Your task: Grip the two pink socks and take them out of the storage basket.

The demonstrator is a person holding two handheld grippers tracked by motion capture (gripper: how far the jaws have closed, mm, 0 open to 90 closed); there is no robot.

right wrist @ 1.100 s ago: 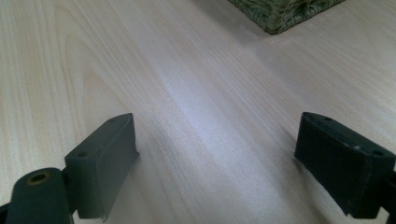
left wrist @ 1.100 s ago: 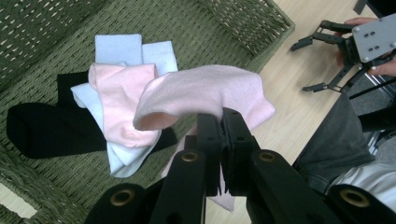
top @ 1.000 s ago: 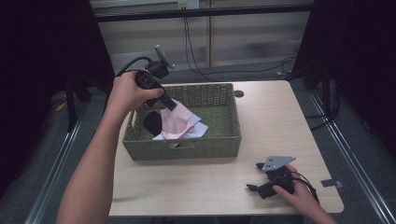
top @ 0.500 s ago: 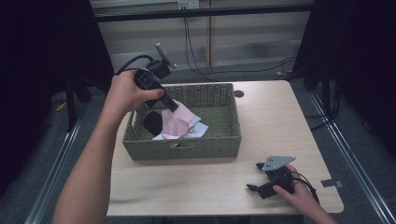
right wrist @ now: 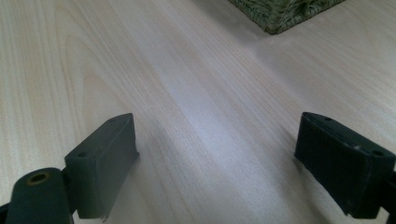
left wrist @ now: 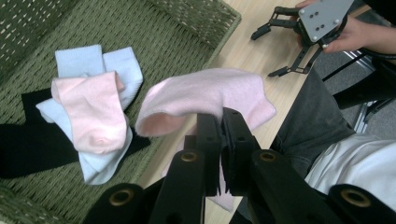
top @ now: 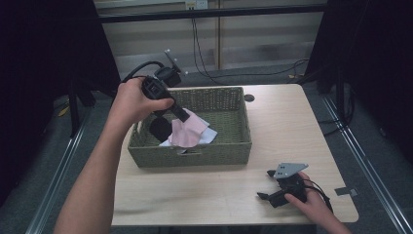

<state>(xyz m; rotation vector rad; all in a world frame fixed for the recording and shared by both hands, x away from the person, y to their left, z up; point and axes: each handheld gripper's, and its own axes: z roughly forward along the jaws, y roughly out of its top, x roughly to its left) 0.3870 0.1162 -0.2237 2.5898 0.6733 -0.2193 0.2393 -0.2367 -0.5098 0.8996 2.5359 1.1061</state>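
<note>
We are noting the left claw (left wrist: 219, 126) gripping a pink sock (left wrist: 210, 95) above the basket (top: 195, 158). The right claw (right wrist: 217, 163) is resting open on the table (right wrist: 187, 84) beside that basket.

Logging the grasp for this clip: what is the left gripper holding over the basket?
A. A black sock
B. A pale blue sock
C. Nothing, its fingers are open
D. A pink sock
D: in the left gripper view, the left gripper has its fingers closed on a pink sock that hangs above the green wicker basket, while the pale blue sock and the black sock lie in the basket.
</note>
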